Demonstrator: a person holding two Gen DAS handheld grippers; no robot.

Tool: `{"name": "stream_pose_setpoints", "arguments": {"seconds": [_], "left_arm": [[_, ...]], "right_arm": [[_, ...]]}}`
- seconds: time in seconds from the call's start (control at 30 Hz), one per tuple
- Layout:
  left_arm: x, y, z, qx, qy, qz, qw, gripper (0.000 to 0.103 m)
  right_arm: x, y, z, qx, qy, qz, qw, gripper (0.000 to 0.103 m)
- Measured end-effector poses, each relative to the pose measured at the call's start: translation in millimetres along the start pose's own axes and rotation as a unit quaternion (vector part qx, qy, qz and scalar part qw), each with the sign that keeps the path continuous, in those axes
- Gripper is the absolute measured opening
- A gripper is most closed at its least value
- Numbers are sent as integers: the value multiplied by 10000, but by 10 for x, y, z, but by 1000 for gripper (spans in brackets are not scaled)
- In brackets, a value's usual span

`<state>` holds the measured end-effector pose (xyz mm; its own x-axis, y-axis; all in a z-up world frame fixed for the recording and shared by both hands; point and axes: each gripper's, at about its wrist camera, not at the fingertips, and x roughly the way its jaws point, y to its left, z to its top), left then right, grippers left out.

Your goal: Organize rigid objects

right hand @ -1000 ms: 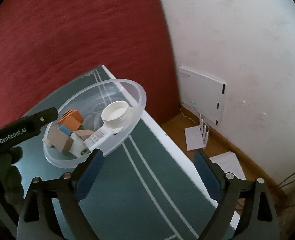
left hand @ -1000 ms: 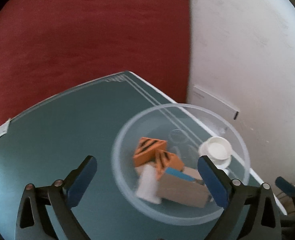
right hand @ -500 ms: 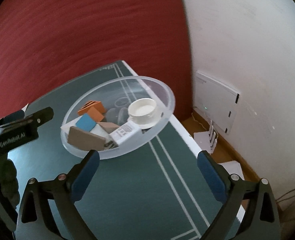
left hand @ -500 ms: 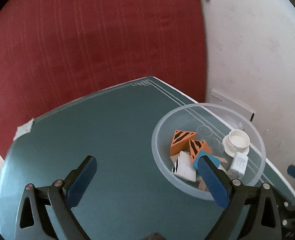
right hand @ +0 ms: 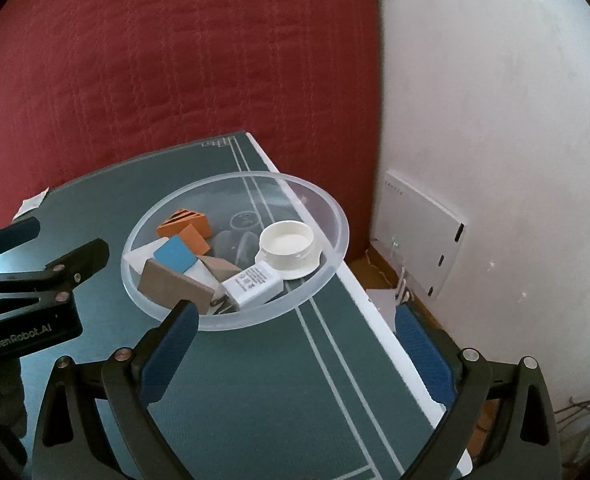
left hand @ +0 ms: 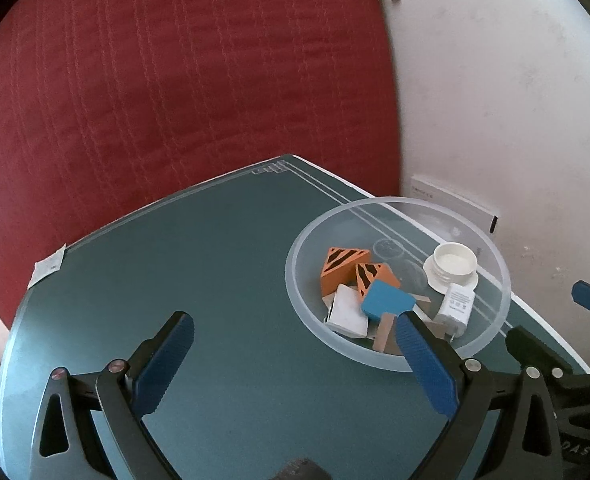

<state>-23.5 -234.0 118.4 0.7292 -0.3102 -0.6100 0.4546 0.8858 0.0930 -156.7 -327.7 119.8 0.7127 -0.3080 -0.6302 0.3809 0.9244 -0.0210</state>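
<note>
A clear plastic bowl (left hand: 307, 236) (right hand: 335, 216) stands near the right edge of the green table (left hand: 199, 264) (right hand: 263, 380). In it lie two orange striped blocks (left hand: 341, 266) (right hand: 183, 222), a blue-topped block (left hand: 387, 300) (right hand: 174, 255), a brown box (right hand: 175, 286), a white charger (left hand: 457, 308) (right hand: 251, 282) and a white lid (left hand: 453, 264) (right hand: 287, 246). My left gripper (left hand: 293, 346) is open and empty, above the table beside the bowl. My right gripper (right hand: 295, 334) is open and empty, just in front of the bowl.
A red curtain (left hand: 175, 80) hangs behind the table. A white wall (right hand: 495, 120) is on the right, with a white router (right hand: 423, 236) leaning on it near the floor. A white tag (left hand: 49, 266) sits on the table's left edge.
Both grippers have drawn back and up from the bowl. The left view has swung left, so the bowl now lies to its right. Both stay open and empty.
</note>
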Motion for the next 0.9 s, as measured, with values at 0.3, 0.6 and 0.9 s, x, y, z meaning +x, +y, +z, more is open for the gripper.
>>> {"name": "stream_pose_setpoints", "arguments": {"seconds": [0.3, 0.6, 0.9], "left_arm": [[71, -7, -22, -61, 150, -57, 9999, 102], [98, -37, -20, -73, 231, -99, 9997, 102], [105, -29, -43, -89, 275, -56, 9996, 102]], "right_arm": [[8, 2, -25, -48, 35, -108, 9999, 99], [21, -26, -55, -16, 94, -119, 9999, 99], [56, -1, -93, -54, 165, -69, 9998, 99]]}}
